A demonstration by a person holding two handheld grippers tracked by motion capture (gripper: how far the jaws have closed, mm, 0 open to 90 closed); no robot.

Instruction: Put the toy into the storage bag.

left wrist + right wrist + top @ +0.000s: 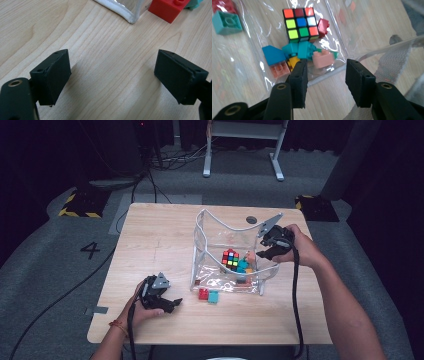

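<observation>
Hovering over the near right rim of the clear bag (227, 245), the right gripper (325, 75) is being held with its jaws partly apart and nothing clamped between them. Just beyond its fingertips, inside the bag, a pink brick (323, 59) is lying blurred, touching a cluster of teal bricks (299, 50), a blue wedge (272, 55) and an orange brick (279, 70). Farther ahead of the same jaws, a colour cube (300, 23) is resting with a dark red brick (323, 26) against its side. The left gripper (112, 75) is being kept low over the wooden table (107, 62), jaws standing wide with bare wood between them and nothing gripped. Ahead of it and to its right, a red brick (168, 10) is sitting just beside the bag's white-edged corner, with a teal brick (195, 3) touching it beyond.
</observation>
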